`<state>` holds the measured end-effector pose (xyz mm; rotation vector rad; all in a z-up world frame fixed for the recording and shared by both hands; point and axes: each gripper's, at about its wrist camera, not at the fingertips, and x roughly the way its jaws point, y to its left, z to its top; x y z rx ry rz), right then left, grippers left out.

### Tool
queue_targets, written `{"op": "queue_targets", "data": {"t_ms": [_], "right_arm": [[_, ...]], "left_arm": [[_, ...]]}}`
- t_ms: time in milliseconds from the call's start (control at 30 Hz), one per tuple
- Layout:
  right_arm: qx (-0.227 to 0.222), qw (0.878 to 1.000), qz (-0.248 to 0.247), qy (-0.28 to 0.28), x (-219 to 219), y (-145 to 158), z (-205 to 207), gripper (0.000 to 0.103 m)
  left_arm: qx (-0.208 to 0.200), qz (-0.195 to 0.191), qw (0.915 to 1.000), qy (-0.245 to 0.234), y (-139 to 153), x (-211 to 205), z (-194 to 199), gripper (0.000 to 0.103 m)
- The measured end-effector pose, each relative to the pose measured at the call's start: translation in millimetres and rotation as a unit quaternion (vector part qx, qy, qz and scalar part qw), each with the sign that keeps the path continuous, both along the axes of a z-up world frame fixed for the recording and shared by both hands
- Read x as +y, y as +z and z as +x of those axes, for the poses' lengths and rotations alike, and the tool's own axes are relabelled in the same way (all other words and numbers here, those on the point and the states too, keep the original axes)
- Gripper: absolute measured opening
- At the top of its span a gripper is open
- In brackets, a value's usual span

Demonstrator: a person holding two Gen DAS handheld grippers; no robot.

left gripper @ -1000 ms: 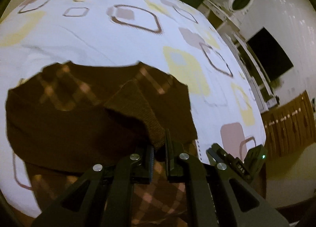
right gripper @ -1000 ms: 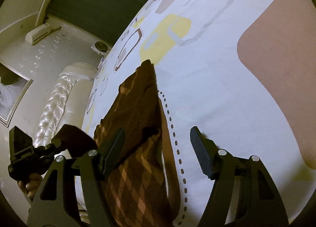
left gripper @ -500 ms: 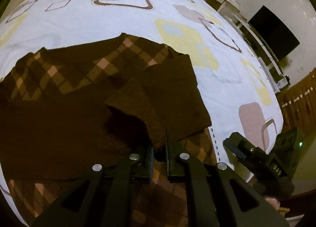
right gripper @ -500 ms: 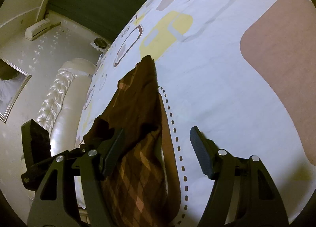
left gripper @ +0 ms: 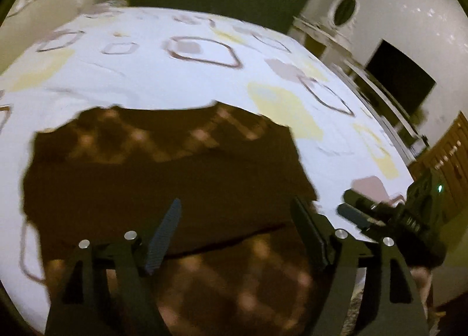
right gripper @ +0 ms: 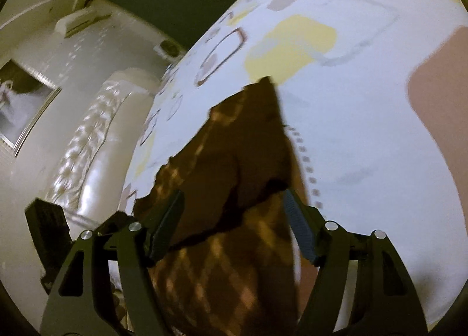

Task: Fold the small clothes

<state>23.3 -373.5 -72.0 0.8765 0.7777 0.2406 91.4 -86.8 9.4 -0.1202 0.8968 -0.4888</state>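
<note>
A small dark brown garment with a pale diamond check (left gripper: pixel 163 178) lies on the bed, with a plain brown part folded across its middle. My left gripper (left gripper: pixel 234 222) is open and empty just above the garment's near half. My right gripper (right gripper: pixel 231 213) is open and empty, with its fingers either side of the garment's (right gripper: pixel 234 166) near end. The right gripper also shows in the left wrist view (left gripper: pixel 389 216), at the garment's right side.
The bed has a white sheet with yellow, pink and brown square outlines (left gripper: pixel 204 78). A padded cream headboard (right gripper: pixel 84 148) stands at the far side. A dark screen (left gripper: pixel 400 78) and white shelves stand by the wall to the right.
My left gripper has let go of the brown cuffed edge and opened, and the folded part now lies flat. The left gripper has drawn back. The right gripper stayed open and shifted over the garment.
</note>
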Motion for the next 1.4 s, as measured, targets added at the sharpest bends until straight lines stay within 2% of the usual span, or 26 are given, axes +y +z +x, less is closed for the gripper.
{"op": "queue_targets", "data": {"t_ms": [133, 233, 333, 433, 567, 633, 700, 767, 800, 867, 933, 1067, 1200, 1400], "right_arm": [[0.011, 0.999, 0.004, 0.05, 11, 8, 32, 0.071], [0.028, 0.996, -0.022, 0.077, 21, 10, 55, 0.071], [0.055, 0.993, -0.031, 0.095, 30, 3, 78, 0.069], [0.094, 0.989, -0.051, 0.102, 39, -12, 92, 0.063], [0.118, 0.985, -0.056, 0.115, 52, -26, 98, 0.052], [0.118, 0.983, -0.069, 0.121, 58, -26, 98, 0.041], [0.123, 0.981, -0.081, 0.128, 62, -26, 100, 0.021], [0.125, 0.979, -0.089, 0.136, 67, -25, 101, 0.01], [0.125, 0.979, -0.091, 0.137, 68, -23, 103, 0.008], [0.11, 0.98, -0.096, 0.137, 69, -12, 105, 0.007], [0.077, 0.984, -0.094, 0.13, 66, 9, 104, 0.007], [0.029, 0.989, -0.11, 0.092, 45, 38, 95, 0.007], [0.068, 0.99, -0.116, 0.048, 10, 14, 100, 0.007], [0.094, 0.988, -0.117, 0.045, 9, -18, 106, 0.007]], "left_arm": [[-0.01, 0.001, 0.9981, 0.061, 0, 55, -5, 0.077], [-0.022, 0.01, 0.9941, 0.105, -3, 94, -9, 0.077], [-0.02, 0.015, 0.9899, 0.14, -11, 128, -12, 0.078], [-0.009, 0.009, 0.9853, 0.17, -19, 151, -11, 0.078], [0.005, -0.001, 0.9817, 0.19, -31, 167, -8, 0.078], [0.015, -0.001, 0.9808, 0.195, -39, 172, -6, 0.078], [0.023, 0.0, 0.9797, 0.199, -46, 175, -6, 0.078], [0.031, -0.001, 0.9786, 0.203, -50, 179, -6, 0.078], [0.032, -0.003, 0.9784, 0.204, -52, 181, -6, 0.078], [0.033, -0.005, 0.9776, 0.208, -53, 183, -6, 0.078], [0.032, -0.005, 0.9772, 0.21, -53, 185, -6, 0.078], [0.025, 0.01, 0.9762, 0.215, -54, 188, -3, 0.078], [0.02, 0.037, 0.9741, 0.222, -60, 193, 3, 0.079], [0.01, 0.091, 0.9729, 0.212, -70, 190, 23, 0.079]]}}
